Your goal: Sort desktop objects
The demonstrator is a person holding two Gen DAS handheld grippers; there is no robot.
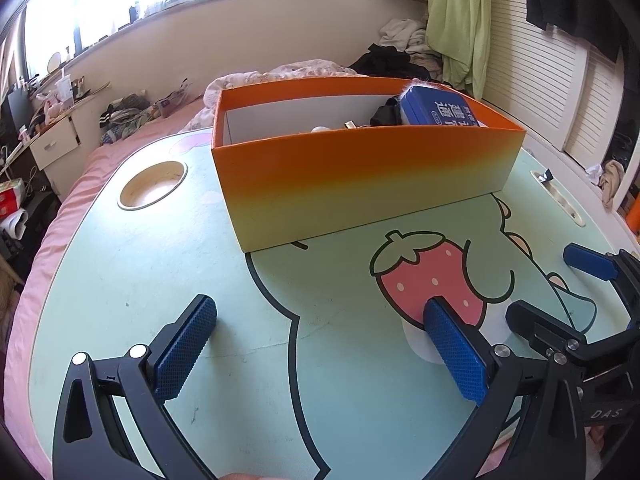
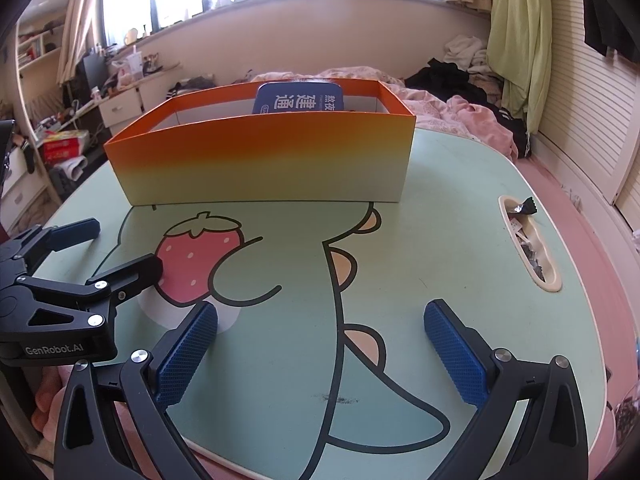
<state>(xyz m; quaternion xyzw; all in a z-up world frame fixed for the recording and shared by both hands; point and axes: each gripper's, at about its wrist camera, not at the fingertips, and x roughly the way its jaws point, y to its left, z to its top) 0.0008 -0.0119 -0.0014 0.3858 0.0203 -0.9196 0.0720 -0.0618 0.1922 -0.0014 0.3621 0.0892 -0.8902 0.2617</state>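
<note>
1. Box point(image 1: 360, 176): my landmark. Orange fading to yellow, open top, standing on the far half of the table point(image 1: 120, 280). Its near wall is bare and upright; the rim is clean all round.
2. Tin point(image 1: 436, 110): blue with white characters, inside the box at its right end as my left camera sees it, leaning up so its top edge rises above the rim. Dark items lie beside it in the box; I cannot tell what they are.
3. Left gripper point(image 1: 320, 344): I hold it in front of the box, well short of the near wall, jaws wide with nothing between the blue pads point(image 1: 188, 344).
4. Right gripper point(image 2: 320, 352): also in front of the box, just beside the left one, jaws wide and holding nothing. In the left view its fingers show at the right edge point(image 1: 588, 264).
5. White disc point(image 2: 160, 308): flat on the table in front of the box, lying under the inner fingers of both grippers; partly hidden, so I cannot tell what it is.
6. Open room: between the grippers and the box's near wall the tabletop shows only its printed strawberry point(image 2: 196, 268).
7. Round hole point(image 1: 154, 184): cut in the table left of the box, near the table edge.
8. Slot point(image 2: 528, 244): right of the box by the table's right edge, with small scraps in it.
</note>
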